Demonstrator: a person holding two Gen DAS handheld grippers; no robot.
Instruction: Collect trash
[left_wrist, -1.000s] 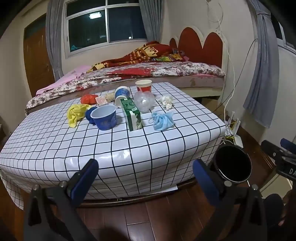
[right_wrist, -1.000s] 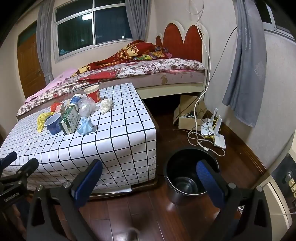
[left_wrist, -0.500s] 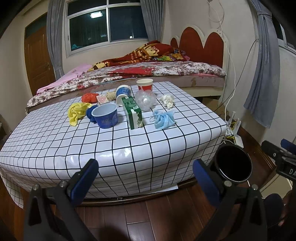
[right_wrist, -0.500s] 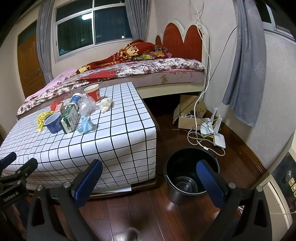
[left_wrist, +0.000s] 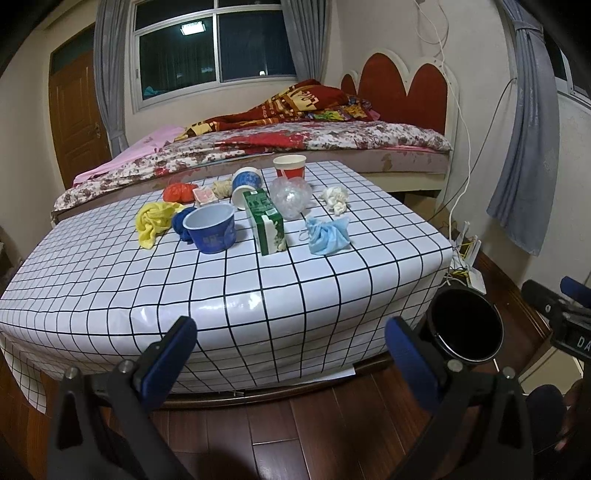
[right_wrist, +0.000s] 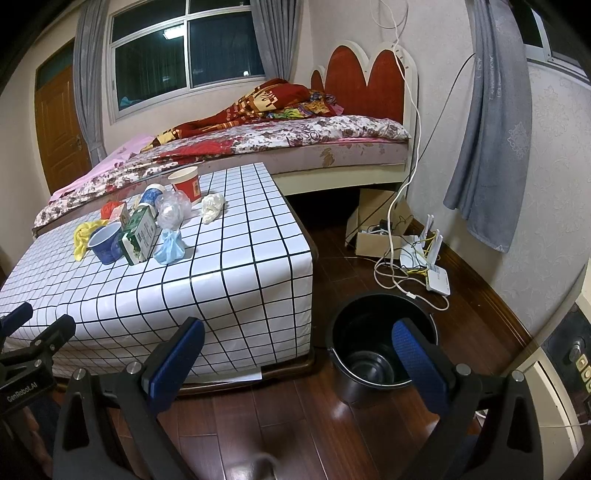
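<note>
Trash lies on the checked table (left_wrist: 258, 280): a green carton (left_wrist: 266, 221), a blue bowl (left_wrist: 212, 229), a blue face mask (left_wrist: 328, 234), a clear crumpled plastic ball (left_wrist: 290, 195), white tissue (left_wrist: 336, 197), a yellow cloth (left_wrist: 153, 219), a red paper cup (left_wrist: 290, 166). A black bucket (right_wrist: 380, 343) stands on the floor right of the table, also in the left wrist view (left_wrist: 465, 328). My left gripper (left_wrist: 288, 350) is open and empty before the table's front edge. My right gripper (right_wrist: 295, 350) is open and empty, low over the floor beside the bucket.
A bed (left_wrist: 295, 147) runs behind the table. Cables, routers (right_wrist: 424, 254) and a cardboard box (right_wrist: 373, 221) lie on the wooden floor by the right wall. A curtain (right_wrist: 487, 129) hangs at the right. A door (left_wrist: 74, 118) is at the far left.
The left wrist view has risen and neared the table slightly. The right gripper has barely moved. Both stay open.
</note>
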